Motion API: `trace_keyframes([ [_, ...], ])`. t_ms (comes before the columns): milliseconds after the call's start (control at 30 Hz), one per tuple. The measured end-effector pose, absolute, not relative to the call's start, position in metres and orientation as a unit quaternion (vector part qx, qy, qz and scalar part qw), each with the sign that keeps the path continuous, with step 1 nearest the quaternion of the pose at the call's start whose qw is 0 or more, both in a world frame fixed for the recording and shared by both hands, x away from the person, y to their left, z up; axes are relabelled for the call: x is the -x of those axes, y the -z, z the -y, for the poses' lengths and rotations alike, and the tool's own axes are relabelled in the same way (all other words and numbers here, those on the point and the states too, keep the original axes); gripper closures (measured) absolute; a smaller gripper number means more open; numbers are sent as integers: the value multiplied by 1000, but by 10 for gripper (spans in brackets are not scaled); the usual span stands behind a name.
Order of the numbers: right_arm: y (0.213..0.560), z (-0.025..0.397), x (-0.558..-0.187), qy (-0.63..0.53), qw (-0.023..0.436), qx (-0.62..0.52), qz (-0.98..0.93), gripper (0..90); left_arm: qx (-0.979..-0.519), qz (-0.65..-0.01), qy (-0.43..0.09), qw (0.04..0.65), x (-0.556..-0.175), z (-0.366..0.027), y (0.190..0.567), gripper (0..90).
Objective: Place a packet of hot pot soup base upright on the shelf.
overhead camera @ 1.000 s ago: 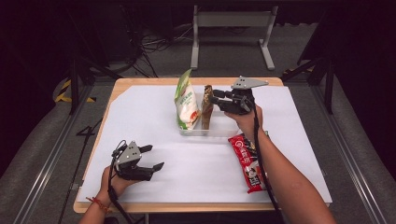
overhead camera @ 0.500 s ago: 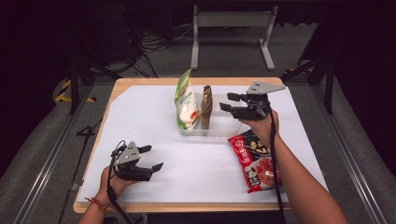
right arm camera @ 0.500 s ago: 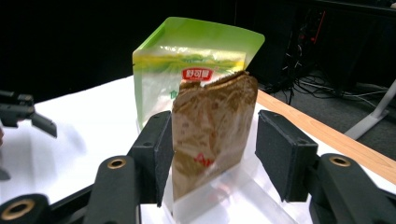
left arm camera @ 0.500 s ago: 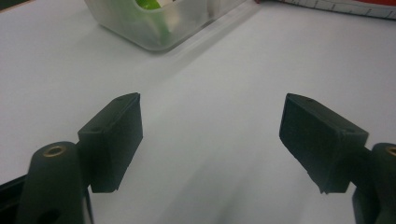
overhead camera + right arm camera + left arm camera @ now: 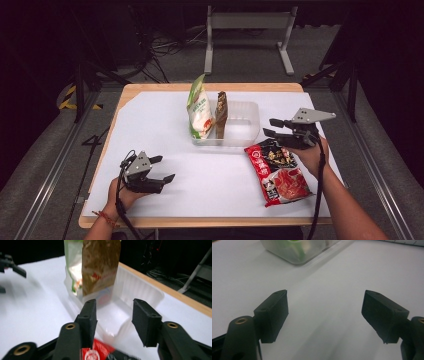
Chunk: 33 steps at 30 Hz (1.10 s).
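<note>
So the right tool (image 5: 271, 128) is up off the surface (image 5: 150, 125), hovering just past the right end of the clear plastic tray (image 5: 248, 131) and right above the top edge of the red noodle packet (image 5: 278, 172). Its jaws are parted to a medium gap with nothing between them. In the right gripper view they point straight at the tray's open right half, and a corner of the red packet peeks in at the bottom between them.

The red packet lies flat on the white surface, just beside the tray's near right corner, tilted a bit. Can't tell if it touches the tray.

Inside the tray there are 2 packs standing upright in the left half: a green and white bag (image 5: 198, 109) and a brown bar-shaped pack (image 5: 221, 112) right next to it, touching or nearly so.

The left tool (image 5: 163, 169) sits low at the near left of the surface, well apart from everything else, jaws spread wide with only white surface between them.
</note>
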State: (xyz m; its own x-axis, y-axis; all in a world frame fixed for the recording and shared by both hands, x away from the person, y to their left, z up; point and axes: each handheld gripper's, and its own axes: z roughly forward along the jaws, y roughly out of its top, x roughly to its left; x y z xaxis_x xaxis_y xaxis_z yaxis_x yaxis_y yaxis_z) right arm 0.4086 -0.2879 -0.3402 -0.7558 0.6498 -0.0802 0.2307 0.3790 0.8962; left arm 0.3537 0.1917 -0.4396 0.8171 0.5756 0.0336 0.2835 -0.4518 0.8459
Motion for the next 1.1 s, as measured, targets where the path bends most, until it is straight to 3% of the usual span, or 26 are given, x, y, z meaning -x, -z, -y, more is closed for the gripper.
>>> trace_keyframes([
  [167, 355, 310, -390, -477, 222, -286, -801, 747, -841, -249, -161, 453, -354, -185, 437, 222],
  [433, 379, 344, -376, -442, 205, -312, -816, 884, -844, -248, -160, 447, -353, -182, 438, 221],
  [733, 414, 380, -366, -393, 177, -352, -831, 900, -845, -249, -159, 447, -351, -183, 439, 219],
  [1100, 427, 386, -367, -364, 136, -353, -851, 900, -846, -245, -156, 446, -351, -182, 439, 219],
])
